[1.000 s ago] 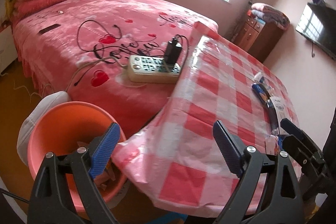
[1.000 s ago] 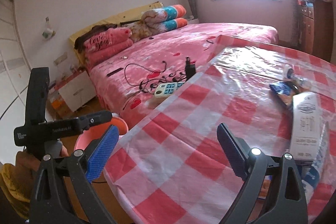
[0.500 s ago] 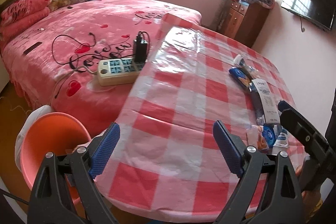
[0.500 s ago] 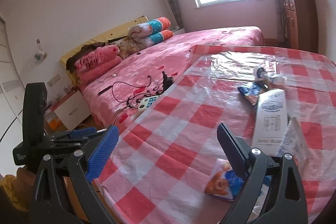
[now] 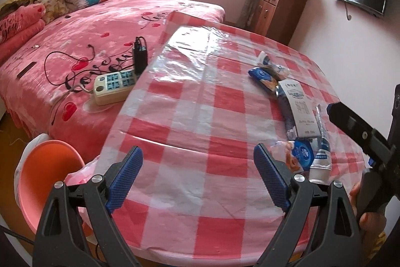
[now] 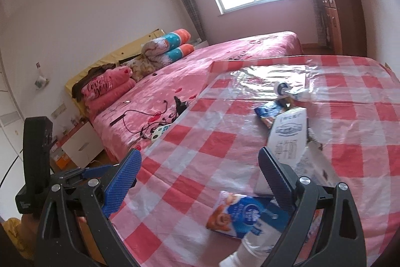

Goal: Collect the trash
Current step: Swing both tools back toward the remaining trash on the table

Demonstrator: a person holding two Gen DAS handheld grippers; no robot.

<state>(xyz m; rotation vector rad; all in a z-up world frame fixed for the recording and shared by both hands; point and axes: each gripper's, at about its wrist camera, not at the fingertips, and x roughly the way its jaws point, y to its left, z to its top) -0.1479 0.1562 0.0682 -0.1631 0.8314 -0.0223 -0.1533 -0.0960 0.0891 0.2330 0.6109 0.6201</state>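
Both grippers have been swung from the orange bin (image 5: 47, 182) toward the desk (image 5: 200, 116). Left gripper (image 5: 197, 179) is held wide open, empty, above the checked cloth; the biscuit packet (image 5: 298, 158) lies just beyond its right finger. Right gripper (image 6: 200, 182) is likewise wide open and empty, the biscuit packet (image 6: 240, 214) lying between its fingers, untouched. A white carton (image 6: 290, 134) lies beyond the packet.

On the bed (image 5: 105, 24) beside the checked table (image 5: 195, 116), the cover's black script reads "Love you" (image 5: 100, 66) just by the power strip (image 5: 113, 85). The pink pillow (image 6: 106, 89) at the bed's head bears "love you". Print on the white carton (image 5: 300, 109) and the blue packet (image 6: 240, 217) is too small to read.
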